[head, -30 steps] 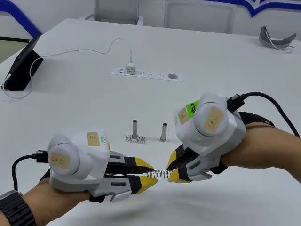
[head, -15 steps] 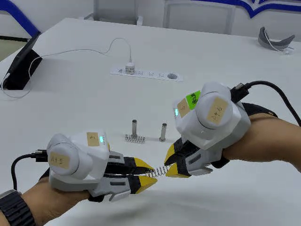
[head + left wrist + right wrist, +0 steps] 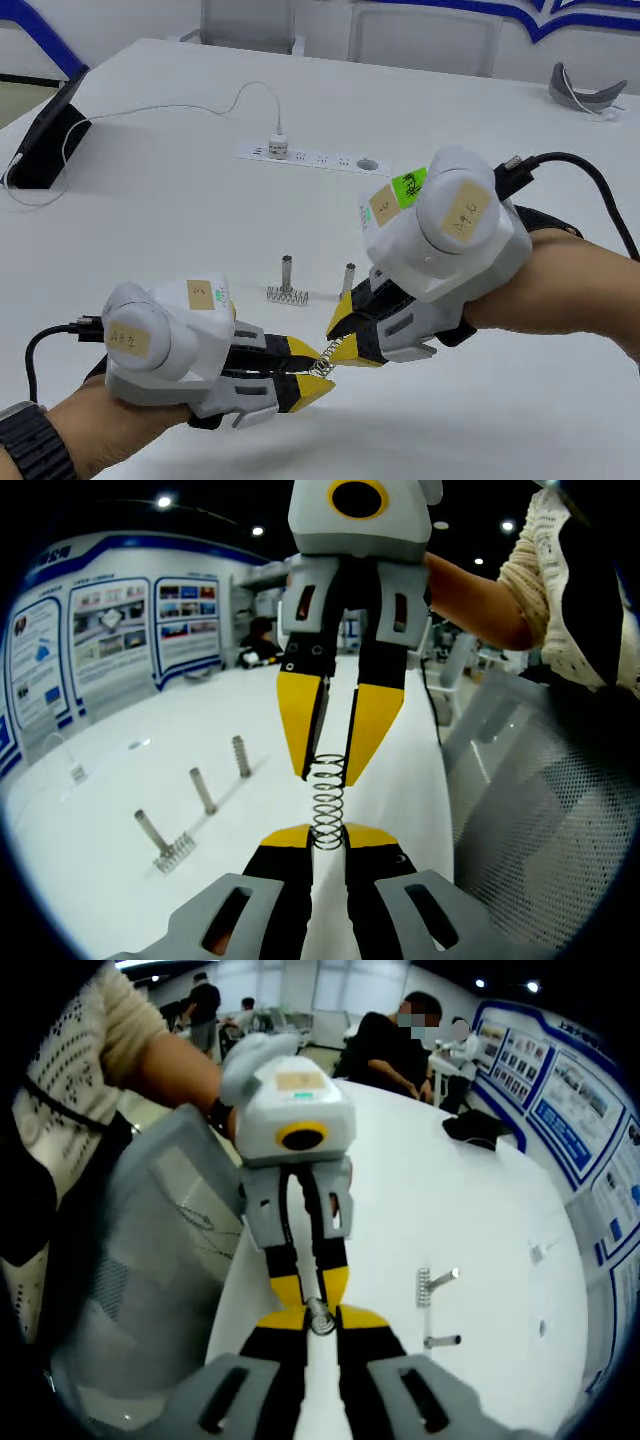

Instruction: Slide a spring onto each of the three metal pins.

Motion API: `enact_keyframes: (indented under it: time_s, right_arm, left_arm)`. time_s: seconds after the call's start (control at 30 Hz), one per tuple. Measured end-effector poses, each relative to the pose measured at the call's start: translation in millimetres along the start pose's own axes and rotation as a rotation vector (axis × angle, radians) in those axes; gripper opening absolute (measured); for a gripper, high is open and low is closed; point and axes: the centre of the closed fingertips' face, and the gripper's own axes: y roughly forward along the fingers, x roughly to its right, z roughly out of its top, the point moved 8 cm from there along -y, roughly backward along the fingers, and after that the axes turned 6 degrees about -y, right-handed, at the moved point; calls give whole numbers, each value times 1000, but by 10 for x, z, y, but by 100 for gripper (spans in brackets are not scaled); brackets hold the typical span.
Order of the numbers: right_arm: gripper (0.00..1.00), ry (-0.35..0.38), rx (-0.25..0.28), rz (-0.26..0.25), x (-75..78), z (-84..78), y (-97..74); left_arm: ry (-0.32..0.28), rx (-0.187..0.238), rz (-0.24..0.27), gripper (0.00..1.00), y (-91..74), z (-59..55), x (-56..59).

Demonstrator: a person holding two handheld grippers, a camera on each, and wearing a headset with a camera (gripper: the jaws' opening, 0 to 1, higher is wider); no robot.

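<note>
Spring (image 3: 327, 800) is sitting pinched end to end in your left claw (image 3: 328, 837) and right claw (image 3: 330, 772); be keeping it straight while releasing one side.

spring (image 3: 322, 358) ends hidden in left tool (image 3: 318, 372) and right tool (image 3: 335, 342), tablet (image 3: 45, 135) cut by edge

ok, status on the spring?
Left claw shut on one end of spring, right claw shut on the other. Three pins bare on table, second spring lying beside one. Path to pins open.
</note>
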Motion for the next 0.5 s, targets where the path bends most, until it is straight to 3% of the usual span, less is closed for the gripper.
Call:
enact_keyframes:
  time_s: [0.23, 0.5]
  right_arm:
    - [12, -4, 36, -13, 13, 76, 23]
    - [16, 18, 36, -21, 10, 46, 25]
  left_arm:
    - [-1, 11, -2, 11, 0, 16, -1]
    - [-13, 21, 5, 11, -16, -3, -11]
